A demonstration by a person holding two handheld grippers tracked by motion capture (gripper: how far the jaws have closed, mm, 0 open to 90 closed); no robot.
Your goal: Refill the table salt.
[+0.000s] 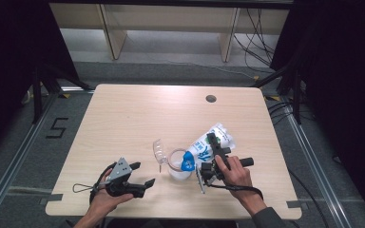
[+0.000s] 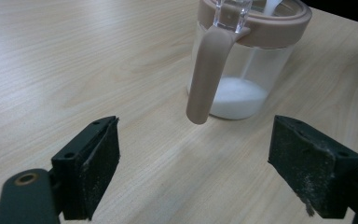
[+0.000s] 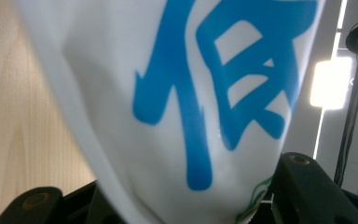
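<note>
A clear jar (image 1: 178,166) with a pink-brown rim stands at the table's front middle, its clear lid flap (image 1: 160,151) tipped open to the left. In the left gripper view the jar (image 2: 256,65) holds a low heap of white powder (image 2: 237,95), and its handle (image 2: 207,70) faces me. A white bag with blue print (image 1: 204,145) leans over the jar's rim, blue corner down. My right gripper (image 1: 215,148) is shut on the bag (image 3: 191,93), which spans its jaws (image 3: 177,200). My left gripper (image 1: 142,174) rests open left of the jar, nothing between its pads (image 2: 193,140).
The wooden table (image 1: 123,114) has a round cable hole (image 1: 211,99) at the back right. Behind it stand pale furniture legs and loose cables on the floor. Dark frame posts flank both sides of the table.
</note>
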